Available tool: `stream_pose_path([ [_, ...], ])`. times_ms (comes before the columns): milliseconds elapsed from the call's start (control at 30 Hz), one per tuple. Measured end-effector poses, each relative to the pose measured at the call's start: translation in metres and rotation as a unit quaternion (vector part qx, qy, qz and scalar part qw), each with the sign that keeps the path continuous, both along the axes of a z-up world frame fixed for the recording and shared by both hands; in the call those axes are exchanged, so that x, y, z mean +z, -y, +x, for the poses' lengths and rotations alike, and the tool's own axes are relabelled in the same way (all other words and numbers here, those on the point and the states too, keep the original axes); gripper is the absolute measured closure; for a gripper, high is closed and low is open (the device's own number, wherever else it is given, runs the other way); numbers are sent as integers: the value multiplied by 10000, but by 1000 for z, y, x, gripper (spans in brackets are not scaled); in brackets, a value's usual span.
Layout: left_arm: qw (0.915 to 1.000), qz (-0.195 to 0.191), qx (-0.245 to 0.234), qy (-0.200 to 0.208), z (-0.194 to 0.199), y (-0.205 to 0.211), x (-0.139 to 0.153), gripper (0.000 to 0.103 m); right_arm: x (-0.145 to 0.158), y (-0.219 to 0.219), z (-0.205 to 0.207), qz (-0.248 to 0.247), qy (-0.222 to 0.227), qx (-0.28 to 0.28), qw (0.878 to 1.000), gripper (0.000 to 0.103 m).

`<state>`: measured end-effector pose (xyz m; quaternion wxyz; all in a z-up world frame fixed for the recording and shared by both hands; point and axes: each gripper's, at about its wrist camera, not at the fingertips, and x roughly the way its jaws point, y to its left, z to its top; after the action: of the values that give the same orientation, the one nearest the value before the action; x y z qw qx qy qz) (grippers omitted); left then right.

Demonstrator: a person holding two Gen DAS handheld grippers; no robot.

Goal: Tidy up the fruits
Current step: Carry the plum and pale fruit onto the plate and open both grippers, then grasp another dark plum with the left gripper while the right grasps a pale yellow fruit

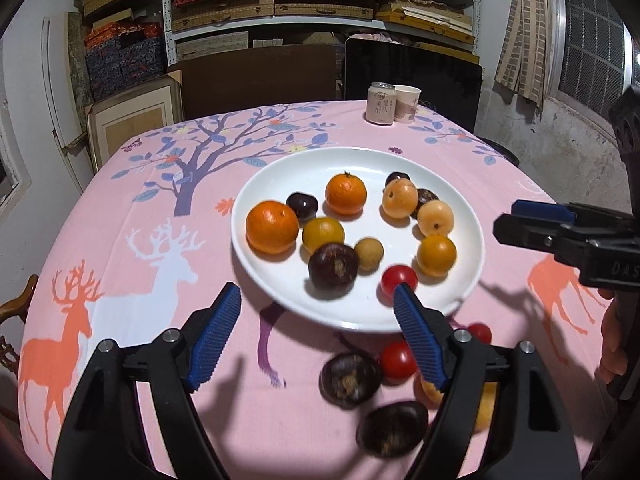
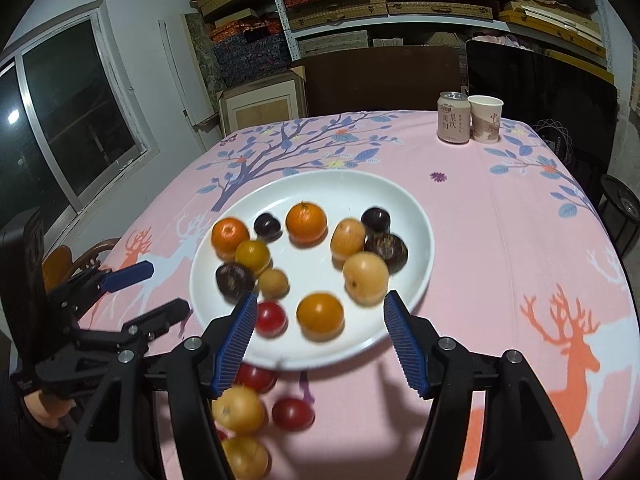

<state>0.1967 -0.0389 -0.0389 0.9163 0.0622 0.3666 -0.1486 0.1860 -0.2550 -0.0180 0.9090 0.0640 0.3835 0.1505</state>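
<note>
A white plate [image 1: 280, 296] [image 2: 416, 216] holds several fruits: two oranges [image 1: 272, 227], yellow citrus [image 1: 437, 255], pale loquats [image 1: 400, 199], dark chestnuts [image 1: 333, 266], a longan [image 1: 369, 254] and a cherry tomato [image 1: 398, 278]. More fruit lies on the cloth in front of the plate: chestnuts [image 1: 350, 378], tomatoes [image 2: 292, 413] and loquats [image 2: 238, 409]. My left gripper [image 1: 318, 292] [image 2: 170, 287] stands open over the plate's near rim, with nothing gripped. My right gripper [image 2: 322, 300] [image 1: 505, 220] is open too, above the plate's near edge, and its fingers touch no fruit.
A drink can [image 1: 381, 104] and a paper cup [image 1: 407, 103] stand at the far edge of the pink deer-print tablecloth [image 1: 120, 264]. Chairs, boxes and shelves stand behind the table. A hand [image 1: 616, 344] holds the right gripper at the frame's right edge.
</note>
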Motion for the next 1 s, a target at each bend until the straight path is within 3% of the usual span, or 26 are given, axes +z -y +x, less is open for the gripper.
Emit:
stream_pose_path([
  [167,10000,33,-32,-4,-40,-15,-6,26,-15,-6,-45,-9,-97,111,9999,37],
  [333,9997,-85,147,-155,-63,-37,-16,26,-42,-38,-86,-149,-325,648,9973,37],
  [500,9992,-108,154,-346,-70,-41,-28,26,-63,-58,-89,-655,-450,626,9949,37],
  [600,9992,-23,85,-402,-72,-34,-33,26,-63,-58,-84,-367,-559,753,9949,62],
  [700,9991,27,-47,-417,-74,-23,-35,26,-62,-54,-87,-345,-513,640,9960,62],
  [833,9988,166,-217,-416,-72,0,-38,26,-59,-31,-92,55,-381,448,9983,62],
  [1000,9973,291,-98,-669,-56,15,-51,24,-63,-4,-93,426,-455,165,9979,62],
])
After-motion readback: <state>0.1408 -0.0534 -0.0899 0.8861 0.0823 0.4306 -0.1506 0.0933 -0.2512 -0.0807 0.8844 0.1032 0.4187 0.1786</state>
